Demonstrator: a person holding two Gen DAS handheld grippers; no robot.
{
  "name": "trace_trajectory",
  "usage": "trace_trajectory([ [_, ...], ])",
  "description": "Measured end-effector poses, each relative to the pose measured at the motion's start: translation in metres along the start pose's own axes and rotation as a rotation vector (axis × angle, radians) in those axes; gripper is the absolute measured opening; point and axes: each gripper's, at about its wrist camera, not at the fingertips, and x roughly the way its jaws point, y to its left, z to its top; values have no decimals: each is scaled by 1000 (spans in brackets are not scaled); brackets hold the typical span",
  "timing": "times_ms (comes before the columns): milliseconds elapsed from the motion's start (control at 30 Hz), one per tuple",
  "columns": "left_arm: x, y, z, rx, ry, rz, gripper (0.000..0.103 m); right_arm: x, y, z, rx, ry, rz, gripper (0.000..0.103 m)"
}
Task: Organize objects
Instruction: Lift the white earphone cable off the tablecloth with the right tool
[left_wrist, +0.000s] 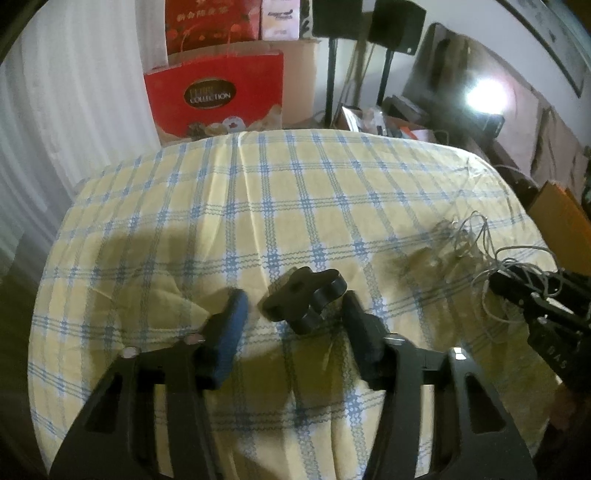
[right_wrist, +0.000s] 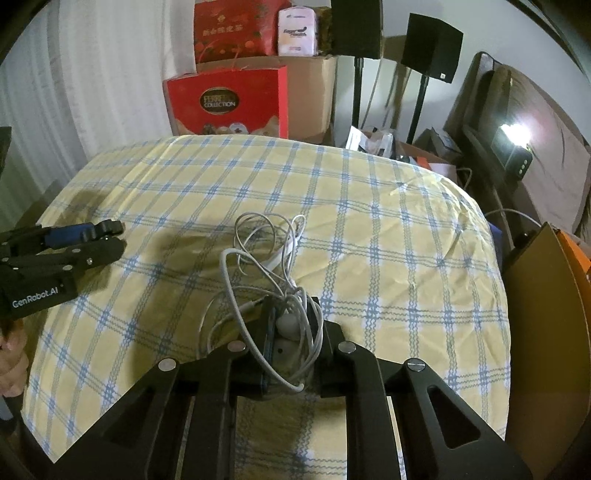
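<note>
White cable bundle (right_wrist: 273, 280) clamped between right fingers (right_wrist: 317, 317).

Cloth: yellow with blue checks (right_wrist: 369, 229), creased, covering the table.
Red bag (right_wrist: 229, 103): far, behind the table, upright, marked "COLLECTION".
Carton (right_wrist: 314, 96): brown, just behind the red bag.
Red box (right_wrist: 236, 29): on top of the carton, far.
White pack (right_wrist: 297, 31): right of the red box.
Speakers (right_wrist: 432, 46): black, on stands, far right.
Lamp (right_wrist: 511, 134): lit, right.
Curtain (left_wrist: 74, 92): white, far left.
</note>
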Motion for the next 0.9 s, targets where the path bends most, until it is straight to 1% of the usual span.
trace_trajectory([
  [33,0,1,0,0,0,8,31,0,0,0,-2,1,0,14],
  [67,-1,3,1,-4,-1,8,30,-1,0,0,-3,0,-4,14],
  [167,-1,8,2,-16,1,-17,30,-2,-1,0,-5,-2,-7,14],
  [533,-13,8,7,-11,-31,-28,30,-3,1,0,-9,-3,-14,14],
  [900,-22,10,9,-16,-46,-31,30,-10,-1,-2,-14,-16,-21,15],
])
